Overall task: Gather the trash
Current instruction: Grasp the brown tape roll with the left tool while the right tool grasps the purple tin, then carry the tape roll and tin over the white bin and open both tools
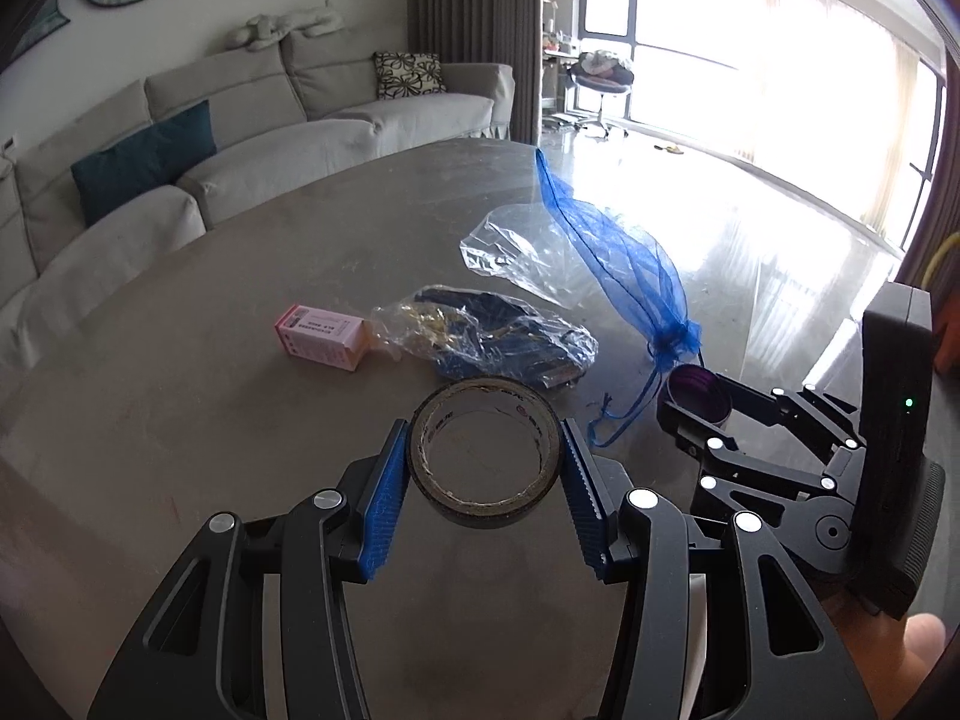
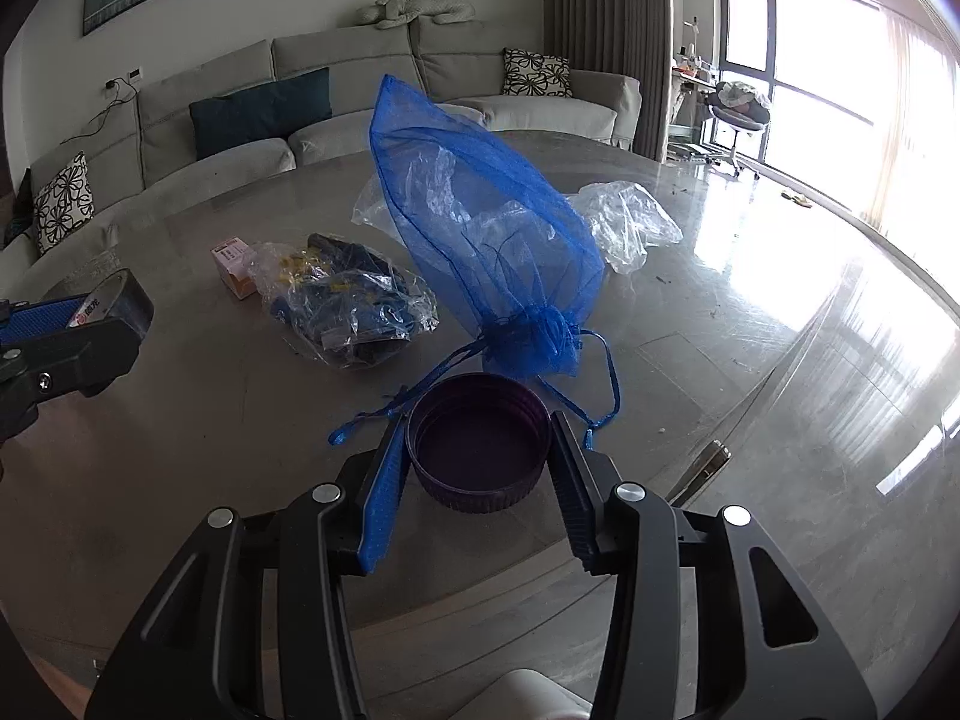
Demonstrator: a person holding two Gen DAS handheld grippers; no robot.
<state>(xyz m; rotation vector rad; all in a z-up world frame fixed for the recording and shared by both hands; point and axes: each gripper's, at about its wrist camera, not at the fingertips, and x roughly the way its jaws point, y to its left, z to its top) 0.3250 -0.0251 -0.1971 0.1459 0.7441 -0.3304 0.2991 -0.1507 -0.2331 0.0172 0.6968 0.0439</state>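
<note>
My left gripper (image 1: 485, 468) is shut on a dark roll of tape (image 1: 485, 456) and holds it above the round grey table (image 1: 210, 324). My right gripper (image 2: 478, 456) is shut on a purple jar lid (image 2: 478, 450), also above the table. Both show in each other's view: the lid (image 1: 699, 399) at right, the tape (image 2: 117, 303) at left. On the table lie a pink box (image 1: 321, 338), a crumpled wrapper with blue and yellow contents (image 1: 492, 339), a clear plastic bag (image 1: 516, 252) and a blue mesh drawstring pouch (image 2: 486, 240).
A grey sectional sofa (image 1: 252, 120) with cushions stands behind the table. A glossy floor (image 1: 750, 228) and bright windows lie to the right. An office chair (image 1: 600, 84) stands near the window.
</note>
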